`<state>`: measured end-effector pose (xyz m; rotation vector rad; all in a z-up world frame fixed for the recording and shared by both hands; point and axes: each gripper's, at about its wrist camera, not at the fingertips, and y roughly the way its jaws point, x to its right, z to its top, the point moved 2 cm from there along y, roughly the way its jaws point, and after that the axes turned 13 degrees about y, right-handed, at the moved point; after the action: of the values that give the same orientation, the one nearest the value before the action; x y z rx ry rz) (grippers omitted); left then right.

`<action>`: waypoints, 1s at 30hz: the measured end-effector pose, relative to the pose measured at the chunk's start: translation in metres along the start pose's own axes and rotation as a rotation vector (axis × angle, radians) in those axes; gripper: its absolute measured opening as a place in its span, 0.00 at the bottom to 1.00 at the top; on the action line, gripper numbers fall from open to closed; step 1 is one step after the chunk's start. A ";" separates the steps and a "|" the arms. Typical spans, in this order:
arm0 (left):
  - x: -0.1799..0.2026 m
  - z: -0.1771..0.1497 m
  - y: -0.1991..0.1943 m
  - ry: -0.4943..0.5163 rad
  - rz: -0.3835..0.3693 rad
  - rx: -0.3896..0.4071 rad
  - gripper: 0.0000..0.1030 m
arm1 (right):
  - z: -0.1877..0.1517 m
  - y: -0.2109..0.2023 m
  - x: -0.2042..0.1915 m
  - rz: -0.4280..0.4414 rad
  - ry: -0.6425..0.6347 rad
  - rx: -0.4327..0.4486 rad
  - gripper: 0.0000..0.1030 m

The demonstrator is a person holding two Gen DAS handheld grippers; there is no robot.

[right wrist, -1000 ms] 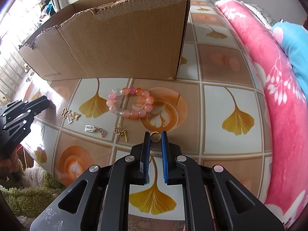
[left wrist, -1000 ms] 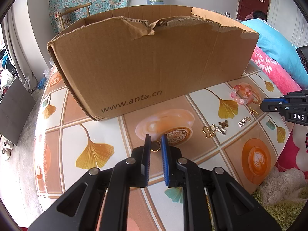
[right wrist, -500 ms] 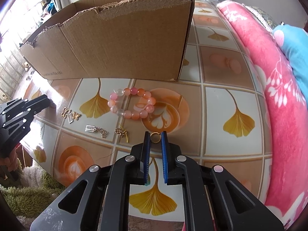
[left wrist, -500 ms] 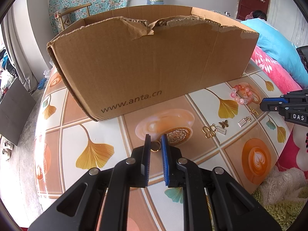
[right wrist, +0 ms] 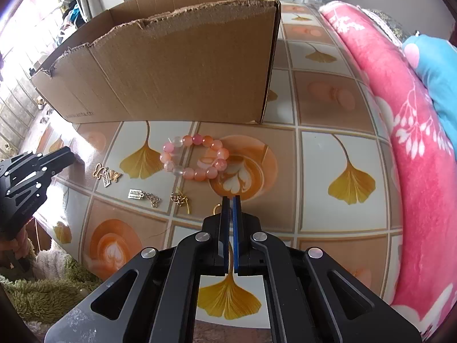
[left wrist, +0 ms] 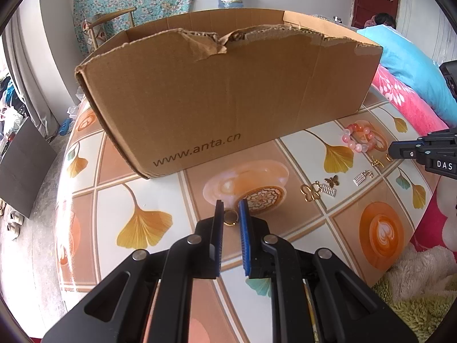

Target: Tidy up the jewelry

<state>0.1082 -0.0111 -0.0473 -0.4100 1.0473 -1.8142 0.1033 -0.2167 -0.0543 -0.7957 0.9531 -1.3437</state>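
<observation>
- Lying on the tabletop (left wrist: pixel 160 197) between the left gripper's (left wrist: pixel 230 203) blue pads, a small gold ring (left wrist: pixel 230 217) sits in the gap; the jaws stand a little apart and do not clearly press it.
- A second gold ring (right wrist: pixel 216 208) peeks out just left of the right gripper's (right wrist: pixel 230 197) tips; its jaws are nearly together, and whether they pinch the ring cannot be told.
- A pink bead bracelet (right wrist: pixel 195 157) lies beyond that gripper, near the cardboard box (right wrist: pixel 177 65).
- Gold butterfly charms (right wrist: pixel 107 173), a small silver charm (right wrist: pixel 135 194) on a chain and a gold knot charm (right wrist: pixel 180 198) lie scattered between the two grippers.
- A pink floral blanket (right wrist: pixel 405 120) borders the table's right side.
</observation>
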 end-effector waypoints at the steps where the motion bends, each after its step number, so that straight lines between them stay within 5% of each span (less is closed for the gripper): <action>1: 0.000 0.000 -0.001 -0.001 0.001 0.001 0.10 | 0.000 0.000 0.000 0.005 0.003 -0.002 0.00; 15: -0.002 -0.003 -0.007 -0.012 0.005 0.009 0.10 | -0.006 0.000 -0.007 -0.001 -0.004 0.005 0.22; 28: -0.002 -0.004 -0.001 -0.010 0.006 -0.014 0.10 | -0.012 0.001 -0.022 -0.009 -0.052 0.010 0.22; 30: -0.001 -0.004 -0.001 -0.012 0.004 -0.017 0.10 | -0.012 0.001 -0.023 -0.010 -0.053 0.013 0.14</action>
<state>0.1054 -0.0076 -0.0484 -0.4281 1.0553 -1.7980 0.0928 -0.1931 -0.0579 -0.8231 0.8995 -1.3296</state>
